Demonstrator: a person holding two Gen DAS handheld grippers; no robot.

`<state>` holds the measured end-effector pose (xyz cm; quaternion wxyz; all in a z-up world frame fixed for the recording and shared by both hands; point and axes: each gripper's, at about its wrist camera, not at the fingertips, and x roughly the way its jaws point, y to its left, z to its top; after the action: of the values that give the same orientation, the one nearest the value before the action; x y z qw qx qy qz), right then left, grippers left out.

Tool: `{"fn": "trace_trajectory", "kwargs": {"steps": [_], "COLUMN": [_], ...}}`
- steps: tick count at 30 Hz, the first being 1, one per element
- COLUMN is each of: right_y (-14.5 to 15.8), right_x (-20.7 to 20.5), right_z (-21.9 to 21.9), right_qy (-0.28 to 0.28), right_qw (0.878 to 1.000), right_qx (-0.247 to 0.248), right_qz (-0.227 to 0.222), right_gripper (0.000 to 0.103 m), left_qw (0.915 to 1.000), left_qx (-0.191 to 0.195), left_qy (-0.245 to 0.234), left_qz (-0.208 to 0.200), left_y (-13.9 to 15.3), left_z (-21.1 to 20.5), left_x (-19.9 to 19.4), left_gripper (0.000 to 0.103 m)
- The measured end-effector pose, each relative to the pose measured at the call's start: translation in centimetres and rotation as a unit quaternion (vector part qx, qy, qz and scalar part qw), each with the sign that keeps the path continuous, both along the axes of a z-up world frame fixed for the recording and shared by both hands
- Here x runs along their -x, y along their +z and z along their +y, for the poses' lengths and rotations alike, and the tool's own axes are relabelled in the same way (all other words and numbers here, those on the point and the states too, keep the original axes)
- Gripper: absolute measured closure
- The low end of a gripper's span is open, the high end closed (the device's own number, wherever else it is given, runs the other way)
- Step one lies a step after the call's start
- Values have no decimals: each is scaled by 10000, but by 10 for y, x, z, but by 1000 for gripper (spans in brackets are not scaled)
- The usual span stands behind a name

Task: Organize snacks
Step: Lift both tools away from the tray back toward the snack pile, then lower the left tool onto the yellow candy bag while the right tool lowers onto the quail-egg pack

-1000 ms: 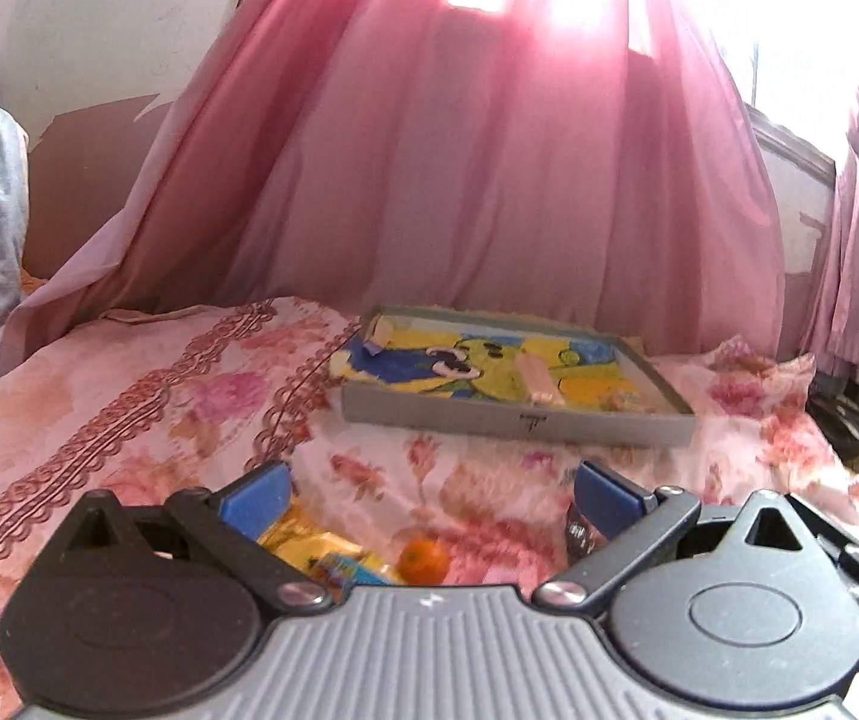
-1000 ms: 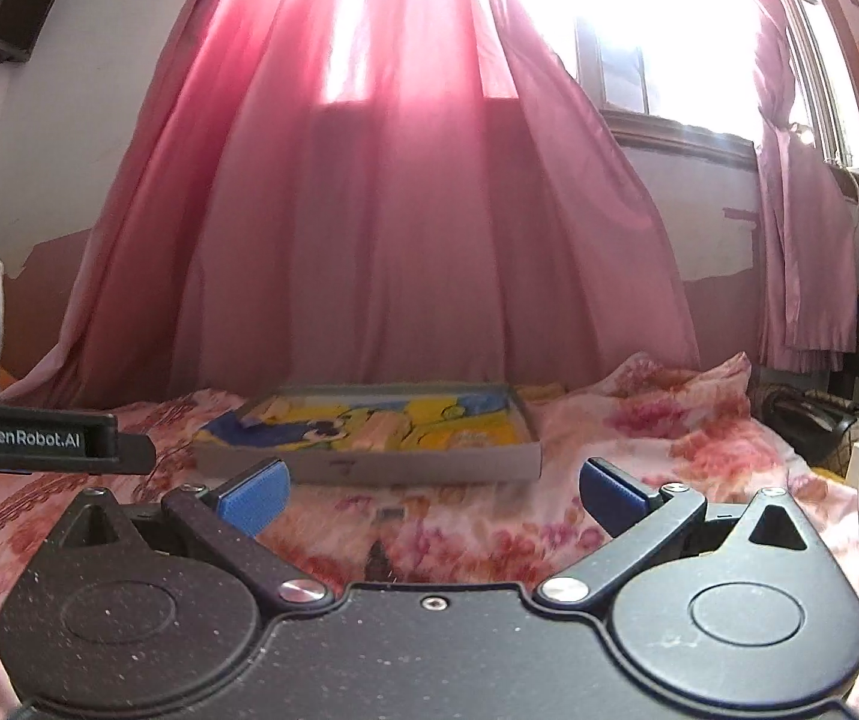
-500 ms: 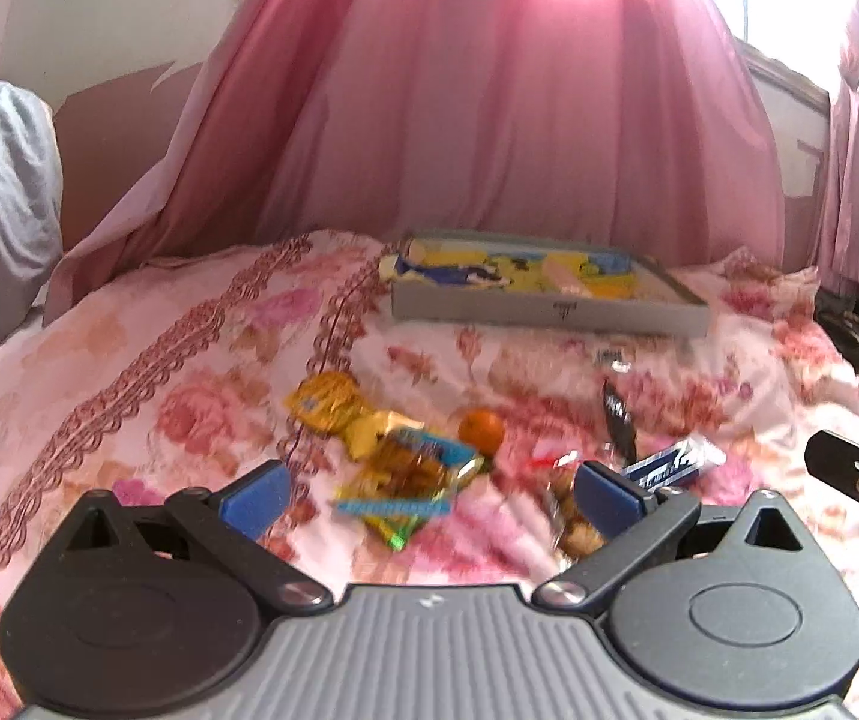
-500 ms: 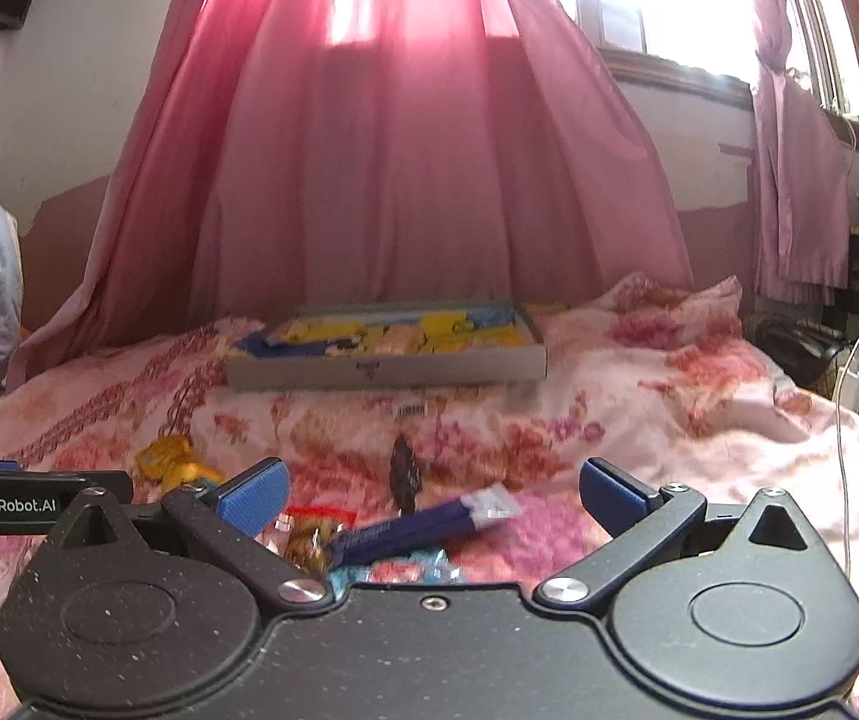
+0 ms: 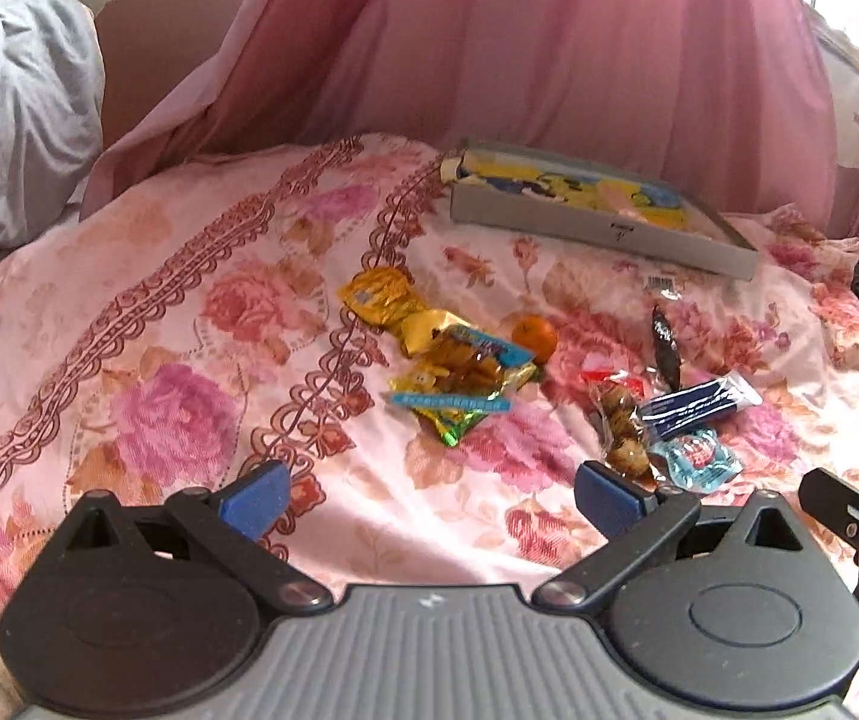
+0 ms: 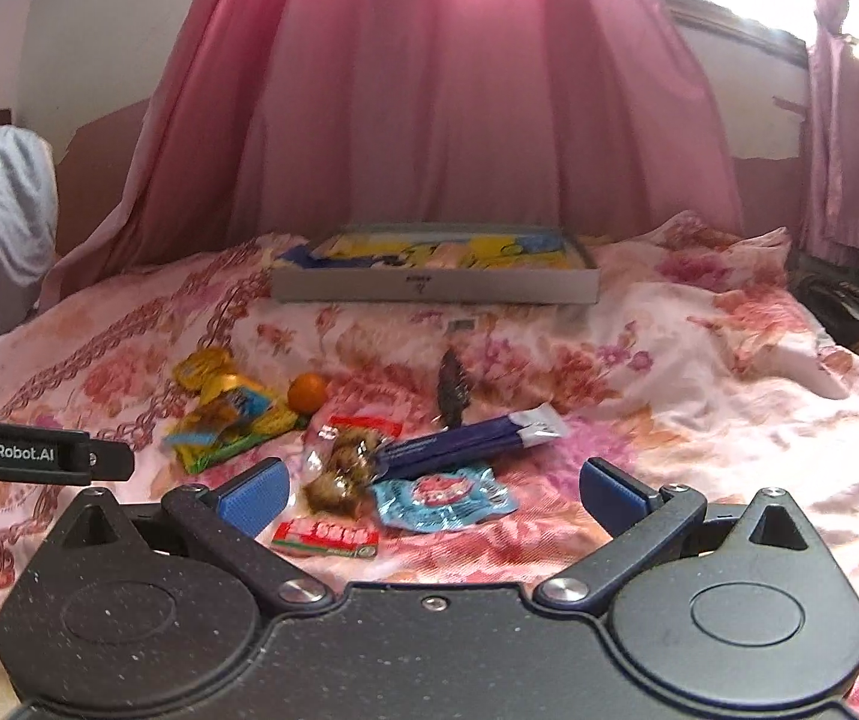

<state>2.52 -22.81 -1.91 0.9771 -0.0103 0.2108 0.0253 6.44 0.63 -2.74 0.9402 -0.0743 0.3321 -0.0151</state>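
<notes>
Snacks lie scattered on a floral bedsheet [image 5: 177, 312]. In the left wrist view I see a yellow foil pack [image 5: 378, 294], a green-blue packet [image 5: 465, 384], a small orange [image 5: 534, 333], a clear bag of brown pieces [image 5: 621, 426], a dark blue stick pack [image 5: 699, 399] and a light blue packet [image 5: 696, 459]. A shallow grey box [image 5: 597, 228] with a cartoon lining sits beyond them. My left gripper [image 5: 429, 495] is open, empty, short of the snacks. My right gripper [image 6: 432, 492] is open over the light blue packet [image 6: 444, 495], beside a red pack [image 6: 327, 537].
Pink curtains [image 6: 459, 108] hang behind the bed. A grey bedding heap [image 5: 15, 102] sits at the left. A dark thin wrapper [image 6: 453, 390] lies past the stick pack [image 6: 477, 438]. The left gripper's body [image 6: 33, 456] shows at the right view's left edge. Dark objects [image 6: 843, 312] lie off the bed's right side.
Both views have tilted down and pulled back from the grey box, so the snacks on the sheet now show in front of both open grippers.
</notes>
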Motion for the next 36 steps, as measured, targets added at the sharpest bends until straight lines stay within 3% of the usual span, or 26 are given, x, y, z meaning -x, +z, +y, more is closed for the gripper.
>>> {"fn": "trace_trajectory", "kwargs": {"steps": [15,21,29,33,36], "right_y": [-6,-10,-18,-24,-29], "right_x": [-11,-24,-45,-58,-70], "right_z": [6,8,19,25,28], "right_qy": [302,395,782,885,978], "right_qw": [9989,9979,9941,9920,9903], "right_qx": [-97,-257,-289,-312,-373], "right_qz": [349,453,700,842,916], "right_gripper": [1,1,1,1,8], "left_qw": [9993,9978,9928,9927,9938], "left_qx": [-175,-476,-531,-506,-442], "left_qy": [18,-242,-747,-818,-842], "left_qz": [318,397,772,733,577], "left_y": [-1,-1,-5,-8,-11], "left_z": [-3,-6,0,6,10], "left_x": [-14,-31,-67,-82,-93], "left_gripper": [0,0,1,0,0]}}
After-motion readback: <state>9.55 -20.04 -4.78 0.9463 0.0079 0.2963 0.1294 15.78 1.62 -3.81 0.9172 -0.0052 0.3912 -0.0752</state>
